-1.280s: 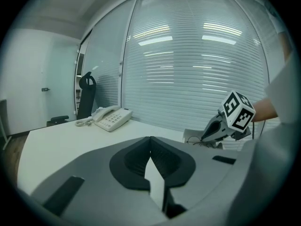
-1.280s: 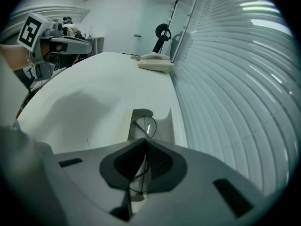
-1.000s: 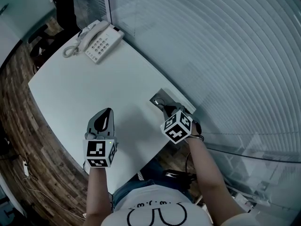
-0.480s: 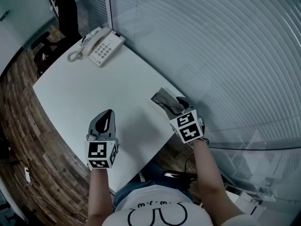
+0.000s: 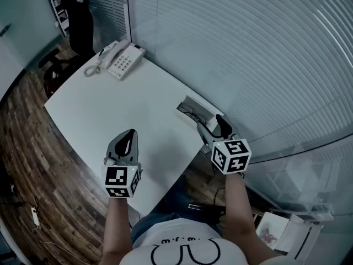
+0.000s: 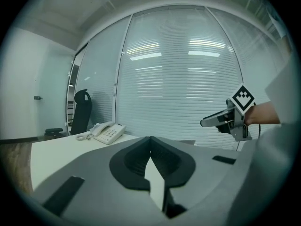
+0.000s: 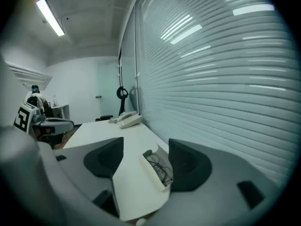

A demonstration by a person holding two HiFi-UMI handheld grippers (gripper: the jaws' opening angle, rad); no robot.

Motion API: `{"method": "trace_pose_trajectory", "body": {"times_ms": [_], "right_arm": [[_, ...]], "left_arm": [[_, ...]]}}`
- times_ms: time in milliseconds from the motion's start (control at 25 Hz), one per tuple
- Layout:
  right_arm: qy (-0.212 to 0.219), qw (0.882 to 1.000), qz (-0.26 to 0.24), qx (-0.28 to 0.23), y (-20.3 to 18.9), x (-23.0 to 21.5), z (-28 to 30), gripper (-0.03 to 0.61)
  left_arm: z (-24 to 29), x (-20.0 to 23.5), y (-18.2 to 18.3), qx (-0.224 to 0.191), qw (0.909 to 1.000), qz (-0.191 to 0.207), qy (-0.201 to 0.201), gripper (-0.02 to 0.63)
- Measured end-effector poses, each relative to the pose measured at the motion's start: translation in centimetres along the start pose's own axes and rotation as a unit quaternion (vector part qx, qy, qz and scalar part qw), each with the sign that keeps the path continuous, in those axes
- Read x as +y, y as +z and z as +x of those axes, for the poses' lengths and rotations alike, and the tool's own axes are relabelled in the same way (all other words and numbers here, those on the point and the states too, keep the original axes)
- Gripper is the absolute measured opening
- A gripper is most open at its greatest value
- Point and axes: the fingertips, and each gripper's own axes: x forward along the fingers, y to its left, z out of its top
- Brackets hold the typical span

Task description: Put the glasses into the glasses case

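Observation:
The open glasses case (image 5: 185, 103) lies by the white table's (image 5: 105, 104) right edge, next to the glass wall. Thin dark-framed glasses (image 5: 193, 112) lie inside it. My right gripper (image 5: 212, 125) hovers just short of the case, above the table edge. It is open, its jaws have just been opening, and nothing is between them. In the right gripper view the case (image 7: 151, 169) and the glasses (image 7: 160, 166) show beyond the spread jaws of the right gripper (image 7: 146, 147). My left gripper (image 5: 128, 134) is over the table's near part. In its own view the left gripper (image 6: 150, 141) is shut and empty.
A white desk phone (image 5: 120, 59) sits at the table's far corner. A black office chair (image 5: 77, 15) stands behind it. A glass wall with blinds (image 5: 248, 48) runs along the table's right side. Wooden floor (image 5: 27, 148) lies to the left.
The right gripper lifted off the case, drew back toward the table edge, rolled its cube upward and opened its jaws. The left gripper rose slightly.

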Motion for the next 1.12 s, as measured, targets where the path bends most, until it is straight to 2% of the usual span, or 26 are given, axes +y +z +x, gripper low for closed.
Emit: {"method": "trace_pose_trajectory", "body": {"times_ms": [120, 240, 320, 560, 800, 1120], "right_arm": [[-0.019, 0.999, 0.003, -0.047, 1.3, 1.4, -3.5, 0.262], [-0.05, 0.995, 0.002, -0.088, 2.1, 2.5, -6.9, 0.096], [-0.056, 0.993, 0.0, -0.103, 2.1, 3.2, -8.6, 0.04], [-0.06, 0.99, -0.004, -0.125, 2.8, 4.5, -12.1, 0.011], [-0.059, 0.986, -0.046, -0.15, 4.9, 5.2, -15.2, 0.011], [-0.052, 0.981, -0.039, -0.184, 6.9, 3.6, -19.2, 0.011]], "left_arm": [[-1.9, -0.7, 0.2, -0.01, 0.9998, 0.002, -0.02, 0.017], [-3.4, -0.9, 0.7, -0.022, 0.9993, 0.004, -0.031, 0.017], [-4.0, -0.9, 1.3, -0.031, 0.9989, 0.006, -0.035, 0.017], [-4.9, -2.1, 3.9, -0.066, 0.9967, 0.012, -0.046, 0.017], [-5.7, -4.5, 6.9, -0.097, 0.9936, 0.026, -0.052, 0.017], [-6.8, -8.3, 11.3, -0.137, 0.988, 0.05, -0.052, 0.017]]}}
